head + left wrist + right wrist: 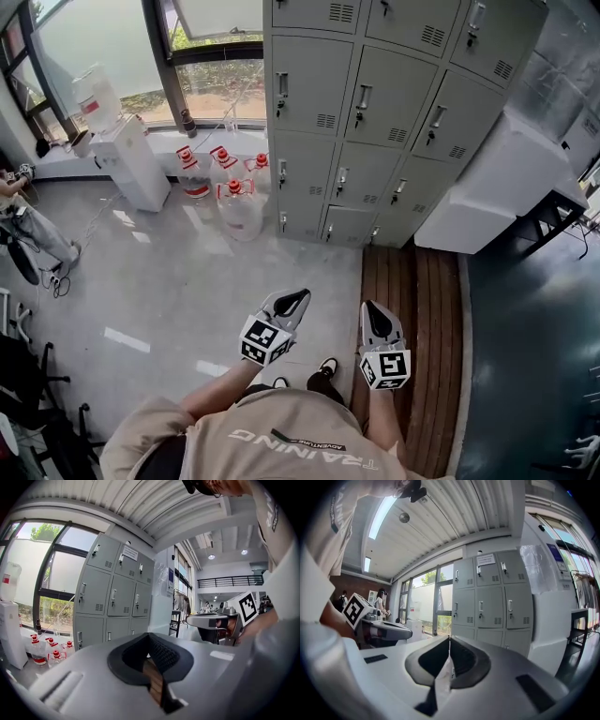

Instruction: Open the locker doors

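The lockers [361, 112] stand against the far wall beside the window, well apart from both tools. Every door I can see is shut, so in my judgement the step in hand is only the approach. The left hand-held gripper [295, 300] and the right hand-held gripper [375, 314] are held low in front of the person, above the floor, side by side and pointing toward the lockers. On each one the two jaws are pressed together at the tips and nothing is between them. To do this step well, I think the person should first walk close, then spread the jaws of one tool before it reaches a door, not after. Each door carries a small upright handle [364, 97] near its left edge, so the hinge is probably on the right. The jaws should close across the handle, and the pull should follow a curve around the hinge side, not a straight line. Now the count: two hand-held grippers. The head view shows three columns and four rows of doors, so twelve doors, with the top row cut by the picture edge. Four water bottles [236, 202] with red caps stand on the floor just beside the lockers. There is one water dispenser [131, 164] with one bottle on top.
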Available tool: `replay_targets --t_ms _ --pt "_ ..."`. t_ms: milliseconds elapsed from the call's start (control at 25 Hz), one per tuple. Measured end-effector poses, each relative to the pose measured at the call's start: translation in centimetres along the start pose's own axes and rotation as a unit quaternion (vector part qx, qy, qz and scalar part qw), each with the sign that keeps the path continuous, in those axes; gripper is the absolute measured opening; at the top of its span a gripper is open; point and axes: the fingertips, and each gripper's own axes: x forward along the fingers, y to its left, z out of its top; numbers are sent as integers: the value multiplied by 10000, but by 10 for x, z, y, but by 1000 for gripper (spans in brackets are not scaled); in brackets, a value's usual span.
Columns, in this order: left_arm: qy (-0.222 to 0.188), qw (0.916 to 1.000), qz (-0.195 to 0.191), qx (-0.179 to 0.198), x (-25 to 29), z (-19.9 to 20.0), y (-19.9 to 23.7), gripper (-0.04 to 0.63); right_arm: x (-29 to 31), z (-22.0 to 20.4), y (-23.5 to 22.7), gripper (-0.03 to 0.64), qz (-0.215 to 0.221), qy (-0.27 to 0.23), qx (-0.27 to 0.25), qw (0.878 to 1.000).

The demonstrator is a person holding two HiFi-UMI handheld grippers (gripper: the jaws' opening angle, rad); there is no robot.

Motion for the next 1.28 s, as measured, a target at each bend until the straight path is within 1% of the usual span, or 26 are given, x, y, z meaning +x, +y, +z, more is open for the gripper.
replay_targets --t_ms 120,160,320,560,640,760,920,1120,1280 --pt "41 9998 9 -190 16 3 -2 8 18 -1 -16 11 226 -25 89 9997" --pt "57 9998 7 -190 23 4 -2 8 23 0 -23 11 276 -43 87 9996" --pt "45 9998 133 -129 55 10 -1 8 40 -5 -49 11 466 -73 -35 9989" --pt "86 9992 366 146 101 20 -6 8 58 -16 -87 11 795 -52 128 9967" --pt "92 9990 422 115 114 20 -6 8 66 -21 -101 11 854 -45 230 9961" --pt "219 9986 479 50 123 14 -3 8 74 -27 -115 11 890 -20 409 9952" --pt "334 9977 584 -102 133 9 14 8 89 -32 -126 11 881 39 523 9947" --pt "268 9971 681 -218 145 10 58 8 122 -36 -125 11 939 125 530 9941" --pt "167 9976 593 -325 158 15 89 8 147 -26 -133 11 735 145 416 9963"
